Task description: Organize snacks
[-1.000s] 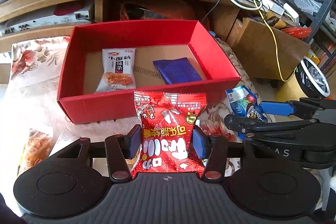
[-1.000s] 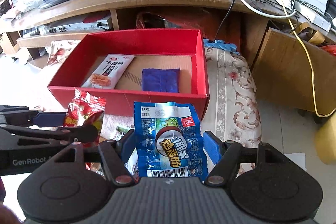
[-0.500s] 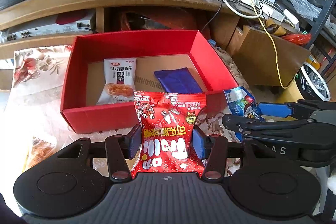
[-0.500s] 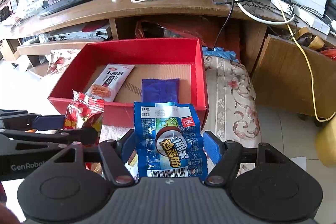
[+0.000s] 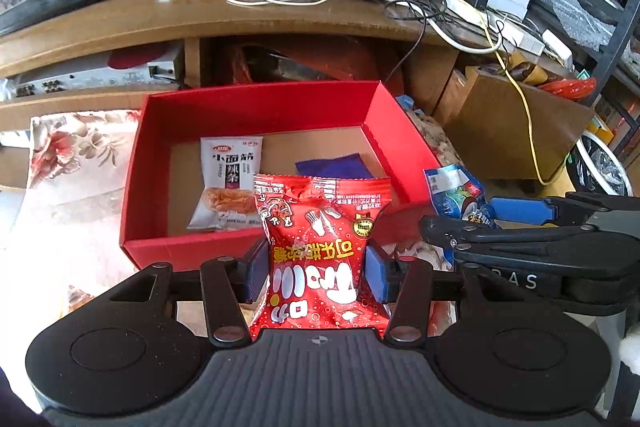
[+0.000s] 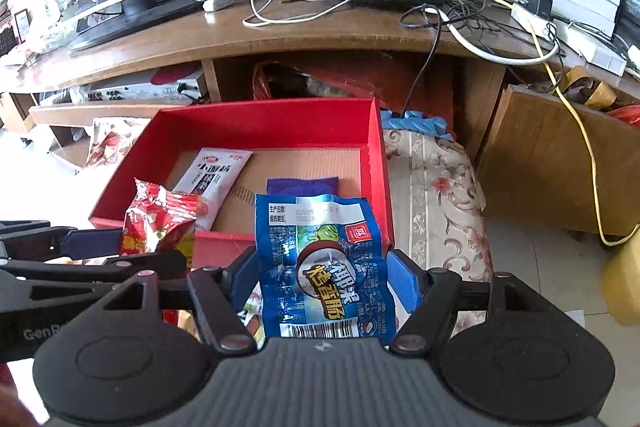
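Your left gripper (image 5: 316, 273) jaws clamp the red packet (image 5: 320, 259); your right gripper (image 6: 320, 277) jaws clamp the blue packet (image 6: 326, 267), both before the red box (image 6: 378, 155); only the right view shows its barcode.

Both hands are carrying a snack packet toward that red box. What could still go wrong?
The left tool and right tool are close side by side, so they might bump over the red box. The red packet and blue packet could land on the white packet and purple packet already inside.
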The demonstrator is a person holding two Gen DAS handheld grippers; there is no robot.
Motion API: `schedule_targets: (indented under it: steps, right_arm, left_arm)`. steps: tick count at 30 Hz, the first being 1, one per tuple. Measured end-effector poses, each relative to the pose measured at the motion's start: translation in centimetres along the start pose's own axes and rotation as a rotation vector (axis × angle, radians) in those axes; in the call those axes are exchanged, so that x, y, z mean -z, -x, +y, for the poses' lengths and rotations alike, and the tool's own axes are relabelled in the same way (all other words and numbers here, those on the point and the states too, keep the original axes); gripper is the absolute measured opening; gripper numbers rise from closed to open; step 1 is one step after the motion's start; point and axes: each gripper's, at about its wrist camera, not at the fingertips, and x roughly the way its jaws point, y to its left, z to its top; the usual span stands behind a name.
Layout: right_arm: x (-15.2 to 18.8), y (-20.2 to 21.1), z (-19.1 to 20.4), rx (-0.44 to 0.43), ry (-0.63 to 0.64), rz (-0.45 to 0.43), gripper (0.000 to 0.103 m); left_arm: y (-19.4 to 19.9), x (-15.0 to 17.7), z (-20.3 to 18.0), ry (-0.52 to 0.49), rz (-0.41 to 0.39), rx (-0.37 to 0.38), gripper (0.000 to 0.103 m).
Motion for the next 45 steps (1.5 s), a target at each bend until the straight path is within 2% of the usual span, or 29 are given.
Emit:
schedule_targets:
  steps: [29,45]
  right_arm:
    - [-4.6,-4.0,0.0,0.009,-0.019,-0.029,0.062]
    - [-5.8,-7.5,-0.2,0.016,-0.015,0.002,0.062]
  left_arm:
    - [-2.6,-4.0,0.7,-0.022,-0.058,-0.086,0.056]
    - [-5.6,-5.3,1.5,-0.031,-0.039,-0.121,0.055]
